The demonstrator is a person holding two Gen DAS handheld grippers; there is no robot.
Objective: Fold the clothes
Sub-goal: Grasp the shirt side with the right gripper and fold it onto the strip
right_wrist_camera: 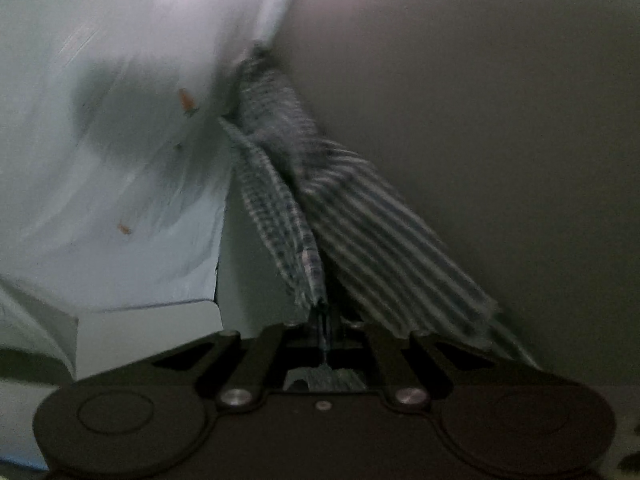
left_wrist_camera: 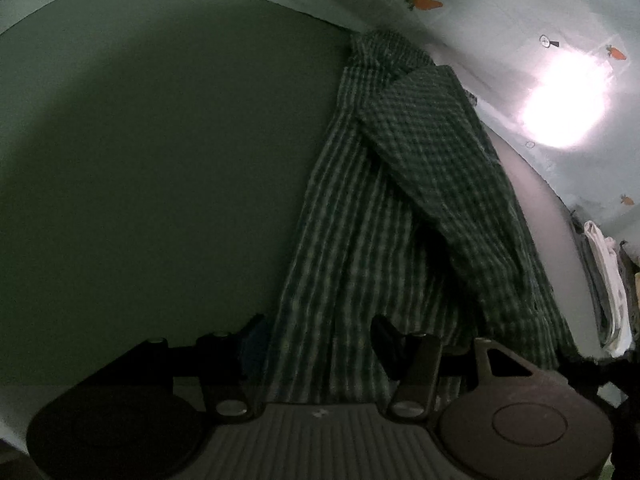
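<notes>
A green and white checked garment (left_wrist_camera: 400,200) lies stretched across a dark green surface (left_wrist_camera: 160,160), one part folded over on its right side. My left gripper (left_wrist_camera: 318,336) sits at the garment's near end, jaws apart. The cloth runs flat between its fingers (left_wrist_camera: 386,340) and partly hides the left one. In the right wrist view the same checked garment (right_wrist_camera: 360,220) hangs taut and blurred from my right gripper (right_wrist_camera: 324,320). That gripper is shut on a pinched edge of the cloth, which stretches away toward the far corner.
A white sheet printed with small carrots (left_wrist_camera: 500,8) borders the surface at the back and right, with a bright light spot (left_wrist_camera: 568,104) on it. A pile of folded clothes (left_wrist_camera: 604,280) sits at the right edge. The white sheet (right_wrist_camera: 100,160) fills the left of the right wrist view.
</notes>
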